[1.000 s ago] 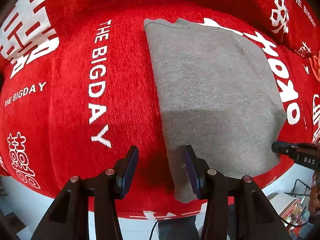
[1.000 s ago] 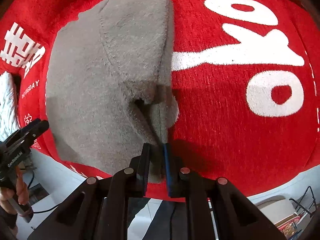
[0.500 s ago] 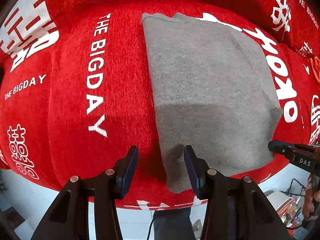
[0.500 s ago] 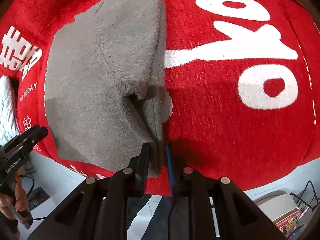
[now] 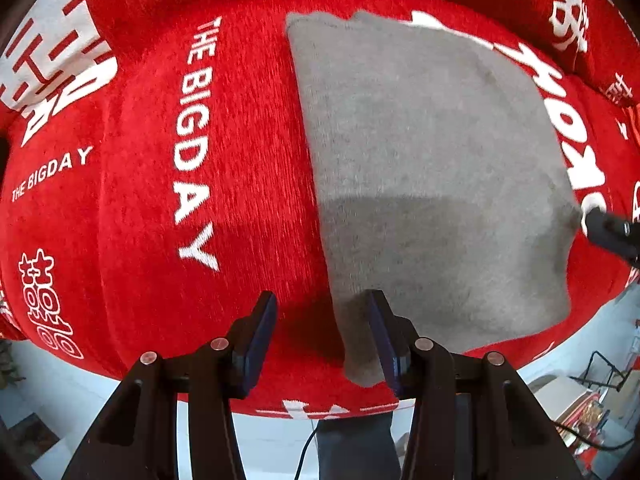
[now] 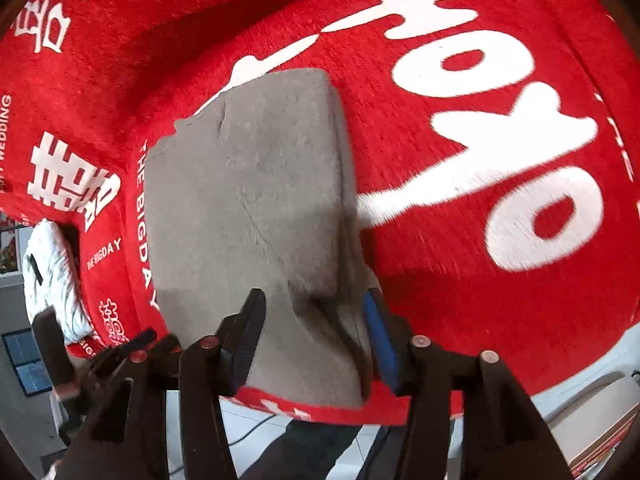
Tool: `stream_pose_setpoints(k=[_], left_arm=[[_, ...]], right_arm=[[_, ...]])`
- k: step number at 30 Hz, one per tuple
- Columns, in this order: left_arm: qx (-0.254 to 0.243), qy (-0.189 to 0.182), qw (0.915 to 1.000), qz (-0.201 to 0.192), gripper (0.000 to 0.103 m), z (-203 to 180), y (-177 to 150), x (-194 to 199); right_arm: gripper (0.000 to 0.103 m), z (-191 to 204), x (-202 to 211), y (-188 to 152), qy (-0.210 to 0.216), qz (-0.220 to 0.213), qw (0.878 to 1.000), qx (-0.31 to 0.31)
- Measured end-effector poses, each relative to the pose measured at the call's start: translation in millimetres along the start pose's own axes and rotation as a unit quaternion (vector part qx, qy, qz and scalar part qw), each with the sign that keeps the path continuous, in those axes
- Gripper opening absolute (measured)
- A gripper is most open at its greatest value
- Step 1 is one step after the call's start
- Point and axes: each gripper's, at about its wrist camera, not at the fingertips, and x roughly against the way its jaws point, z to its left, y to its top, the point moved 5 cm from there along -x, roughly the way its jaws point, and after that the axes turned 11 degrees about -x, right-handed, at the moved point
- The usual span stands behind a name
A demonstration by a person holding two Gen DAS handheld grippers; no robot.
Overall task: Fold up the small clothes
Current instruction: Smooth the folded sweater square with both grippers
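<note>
Both grippers, left gripper point(image 5: 322, 334) and right gripper point(image 6: 314, 330), stand apart over the grey garment point(image 5: 432, 168).

Both tools look the same build. The left hand-held gripper point(image 5: 322, 338) has two black angular arms, each with a pair of round metal rivets along the top, ending in flat dark blue pads. A thin black cable trails below it. The right hand-held gripper point(image 6: 314, 334) matches, though its rivets look more coppery and its right pad shows a brighter blue. Dark trousers, as far as the blur lets me judge, show beneath both tools.
</note>
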Motion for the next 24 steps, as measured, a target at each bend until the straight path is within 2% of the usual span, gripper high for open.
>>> stream_pose_setpoints(k=[1,5,9,17,24], left_arm=[[0.001,-0.001,1.0000,0.003,0.049,-1,-2,-2],[0.001,0.001,1.0000,0.006,0.049,-3,-5,-4],[0.000,0.005,1.0000,0.002,0.049,-4,-7,-1],[0.010,0.011,0.9998,-0.013,0.049,0,-2,10],[0.002,0.010,0.9998,-0.017,0.049,-4,2,15]], right_arm=[[0.032,0,-6,2,-0.015,0.003,1.000,0.000],[0.032,-1,-19,4,-0.052,0.004,0.999,0.014],[0.033,2,-10,-4,-0.083,-0.005,0.996,0.041],[0.036,9,16,-5,-0.087,-0.024,0.994,0.055],[0.036,7,19,-9,-0.083,-0.017,0.995,0.048]])
